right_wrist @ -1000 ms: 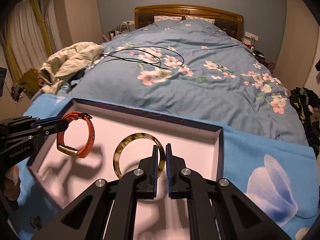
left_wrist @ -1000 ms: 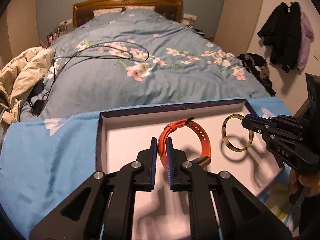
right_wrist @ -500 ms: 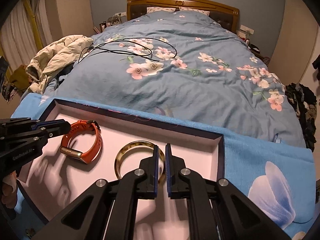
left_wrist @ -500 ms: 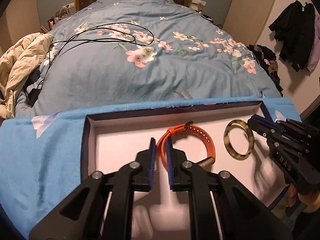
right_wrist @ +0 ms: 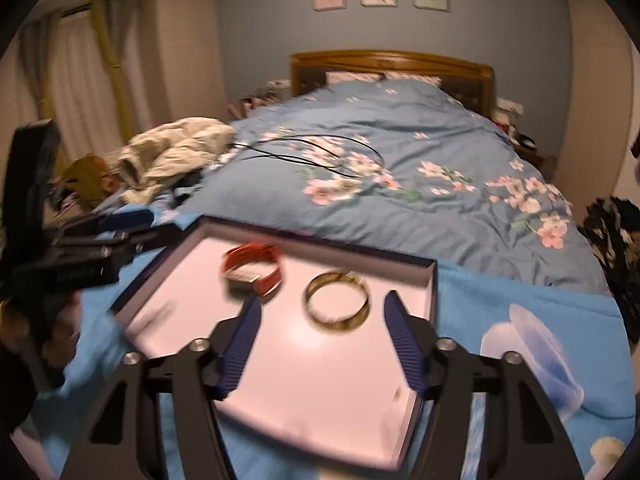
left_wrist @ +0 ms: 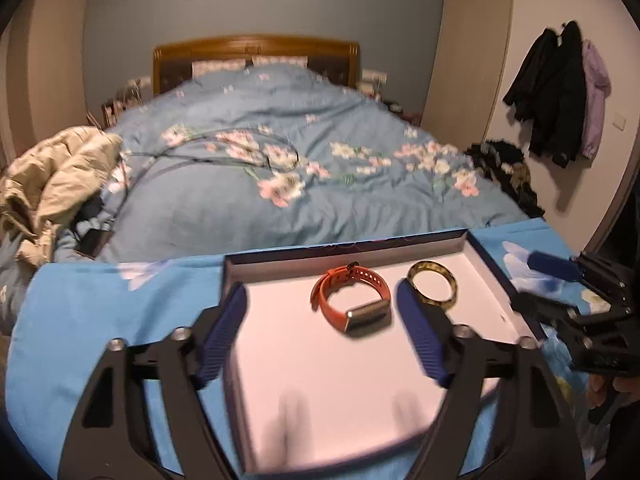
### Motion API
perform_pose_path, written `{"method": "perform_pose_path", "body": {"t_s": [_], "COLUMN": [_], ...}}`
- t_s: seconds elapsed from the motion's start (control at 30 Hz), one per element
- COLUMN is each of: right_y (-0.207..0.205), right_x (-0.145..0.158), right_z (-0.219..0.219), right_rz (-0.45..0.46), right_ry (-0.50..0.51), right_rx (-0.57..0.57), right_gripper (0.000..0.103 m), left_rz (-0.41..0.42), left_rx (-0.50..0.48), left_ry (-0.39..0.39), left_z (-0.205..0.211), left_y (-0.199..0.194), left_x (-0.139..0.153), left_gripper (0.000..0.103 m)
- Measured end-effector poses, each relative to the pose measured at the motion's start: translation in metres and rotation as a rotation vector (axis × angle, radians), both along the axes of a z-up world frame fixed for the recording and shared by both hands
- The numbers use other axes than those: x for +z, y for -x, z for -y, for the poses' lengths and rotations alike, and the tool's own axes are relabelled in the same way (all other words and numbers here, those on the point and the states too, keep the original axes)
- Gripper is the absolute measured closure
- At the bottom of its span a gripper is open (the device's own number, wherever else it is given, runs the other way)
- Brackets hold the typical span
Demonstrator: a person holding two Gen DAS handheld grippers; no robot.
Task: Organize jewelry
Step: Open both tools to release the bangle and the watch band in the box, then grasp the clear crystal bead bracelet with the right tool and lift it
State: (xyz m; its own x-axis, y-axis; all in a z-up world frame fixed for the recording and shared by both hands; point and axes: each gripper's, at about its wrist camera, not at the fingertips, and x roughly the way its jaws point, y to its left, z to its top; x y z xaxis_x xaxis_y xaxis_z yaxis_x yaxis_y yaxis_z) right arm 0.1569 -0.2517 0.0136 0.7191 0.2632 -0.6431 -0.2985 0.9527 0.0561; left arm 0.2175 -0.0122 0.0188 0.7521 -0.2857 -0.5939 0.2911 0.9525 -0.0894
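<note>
Left gripper (left_wrist: 322,312) jaws just opened wide, empty, orange-strapped smartwatch (left_wrist: 352,300) lying free beyond. Right gripper (right_wrist: 322,316) jaws just opened, mottled amber bangle (right_wrist: 337,302) released in white-lined dark box (right_wrist: 434,284).

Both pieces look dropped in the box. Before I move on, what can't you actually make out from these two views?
- Orange watch: motion blur in the right wrist view; clasp unreadable.
- Bangle: near edge hidden behind a left gripper finger in the left wrist view.
- Box: near rim blurred and hidden by the right gripper.
</note>
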Motion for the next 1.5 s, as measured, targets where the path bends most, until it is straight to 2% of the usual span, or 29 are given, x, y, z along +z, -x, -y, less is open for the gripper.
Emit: {"method": "perform_pose_path", "body": {"t_s": [0.1, 0.27, 0.3, 0.37, 0.4, 0.6, 0.67, 0.83, 0.93, 1.1, 1.17, 1.3, 1.5], "right_y": [0.034, 0.089, 0.095, 0.11, 0.116, 0.144, 0.15, 0.153, 0.153, 0.154, 0.155, 0.156, 0.155], "right_x": [-0.003, -0.025, -0.03, -0.04, -0.043, -0.054, -0.056, -0.06, -0.059, -0.06, -0.058, -0.056, -0.043], "right_z": [-0.001, 0.004, 0.005, 0.006, 0.007, 0.006, 0.0, -0.007, -0.005, -0.009, -0.009, -0.005, 0.006], "right_rz": [-0.008, -0.071, -0.082, -0.114, -0.132, -0.151, -0.149, -0.161, -0.157, -0.15, -0.148, -0.152, -0.126], "right_ry": [0.011, 0.002, 0.005, 0.013, 0.004, -0.007, 0.009, 0.026, 0.017, 0.063, 0.06, 0.052, -0.036], "right_rx": [0.045, 0.07, 0.068, 0.053, 0.054, 0.071, 0.085, 0.083, 0.079, 0.078, 0.082, 0.083, 0.062], "right_gripper": [0.04, 0.04, 0.042, 0.057, 0.06, 0.064, 0.072, 0.075, 0.078, 0.086, 0.095, 0.095, 0.095], "left_rz": [0.084, 0.138, 0.139, 0.132, 0.131, 0.122, 0.115, 0.109, 0.105, 0.098, 0.098, 0.091, 0.063], "left_rx": [0.046, 0.085, 0.095, 0.092, 0.09, 0.073, 0.052, 0.029, 0.02, 0.01, 0.002, -0.017, -0.043], "left_ry": [-0.023, -0.021, -0.029, -0.03, -0.035, -0.073, -0.076, -0.1, -0.102, -0.12, -0.127, -0.127, -0.125], "left_z": [-0.014, -0.031, -0.034, -0.037, -0.038, -0.03, -0.026, -0.018, -0.013, -0.009, -0.008, -0.006, -0.005], "left_y": [0.041, 0.101, 0.113, 0.132, 0.138, 0.176, 0.183, 0.195, 0.197, 0.203, 0.205, 0.21, 0.211], "left_x": [0.004, 0.003, 0.001, -0.003, -0.004, -0.018, -0.02, -0.025, -0.025, -0.03, -0.032, -0.034, -0.039], "left_gripper": [0.007, 0.005, 0.005, 0.005, 0.005, 0.005, 0.005, 0.005, 0.006, 0.008, 0.008, 0.011, 0.019]}}
